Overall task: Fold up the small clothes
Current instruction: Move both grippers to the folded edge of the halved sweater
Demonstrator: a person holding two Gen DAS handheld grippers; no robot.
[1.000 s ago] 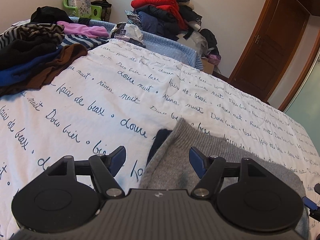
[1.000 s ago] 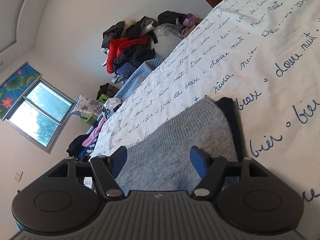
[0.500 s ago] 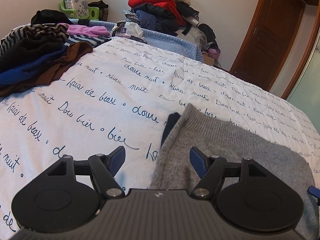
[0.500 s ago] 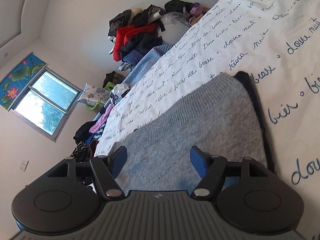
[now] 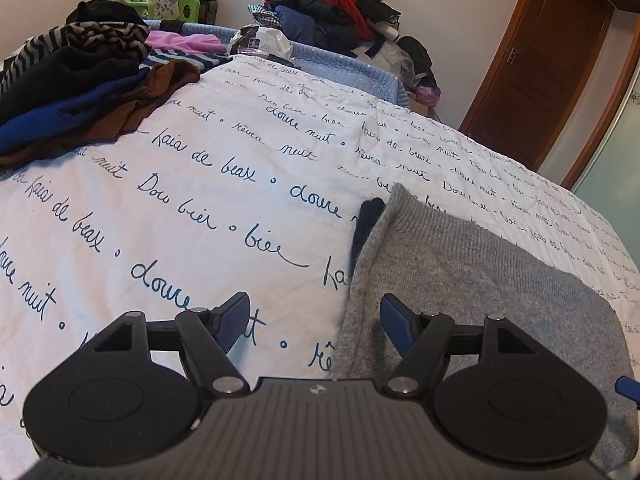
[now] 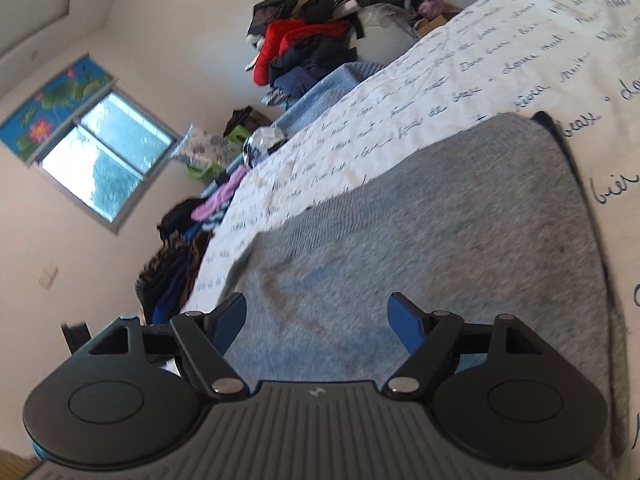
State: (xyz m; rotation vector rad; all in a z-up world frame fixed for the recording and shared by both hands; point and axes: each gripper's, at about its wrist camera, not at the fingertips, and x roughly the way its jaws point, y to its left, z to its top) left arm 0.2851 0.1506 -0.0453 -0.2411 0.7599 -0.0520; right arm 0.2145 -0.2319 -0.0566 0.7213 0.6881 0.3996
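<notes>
A grey knit garment (image 5: 472, 280) lies flat on the white bedspread with dark script (image 5: 200, 200); a dark navy layer (image 5: 366, 220) peeks out at its far left corner. My left gripper (image 5: 314, 320) is open and empty, above the garment's left edge. My right gripper (image 6: 316, 320) is open and empty, low over the grey garment (image 6: 420, 220). One blue tip of the right gripper shows at the right edge of the left wrist view (image 5: 628, 386).
A pile of dark, brown, blue and striped clothes (image 5: 80, 80) lies at the bed's far left. A heap of red and dark clothes (image 5: 324, 4) stands behind the bed. A wooden door (image 5: 536, 64) is at the right. A window (image 6: 104, 160) is in the wall.
Both grippers have pulled back along the grey garment, so more of it shows in front of them. Both stay open.
</notes>
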